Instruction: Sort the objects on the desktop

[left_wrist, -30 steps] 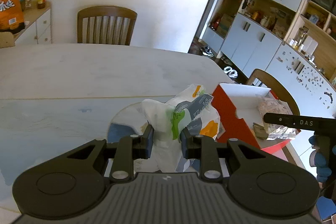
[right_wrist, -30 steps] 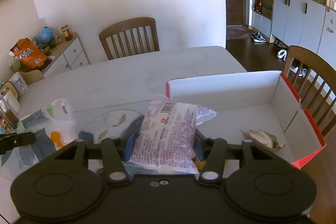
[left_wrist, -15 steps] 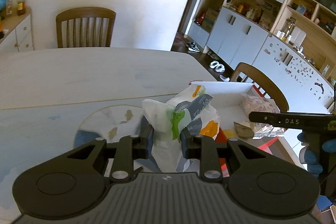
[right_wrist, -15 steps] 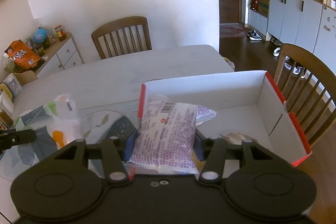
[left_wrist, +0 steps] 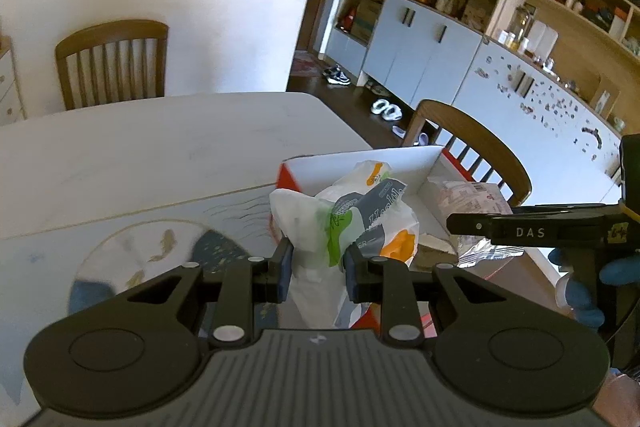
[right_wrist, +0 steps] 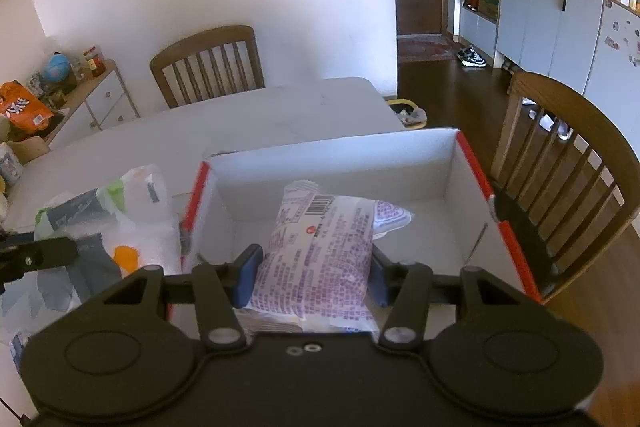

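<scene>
My left gripper (left_wrist: 316, 267) is shut on a white snack bag with green, grey and orange print (left_wrist: 360, 223), held just over the near left wall of the red and white cardboard box (left_wrist: 408, 157). My right gripper (right_wrist: 312, 277) is shut on a white packet with purple print and a barcode (right_wrist: 320, 255), held above the inside of the box (right_wrist: 340, 155). The white bag also shows at the left of the right wrist view (right_wrist: 104, 223). The right gripper shows at the right of the left wrist view (left_wrist: 520, 227), with its packet (left_wrist: 468, 199) over the box.
The box sits at the right end of a pale table (left_wrist: 140, 155), on a mat with a round fish picture (left_wrist: 156, 251). Wooden chairs stand at the far side (right_wrist: 208, 63) and right of the box (right_wrist: 568, 155). A sideboard with snacks (right_wrist: 48, 99) is at the left.
Both grippers have moved right toward the box with their bags. The purple packet is now over the box interior and the white bag has reached the box's left wall.
</scene>
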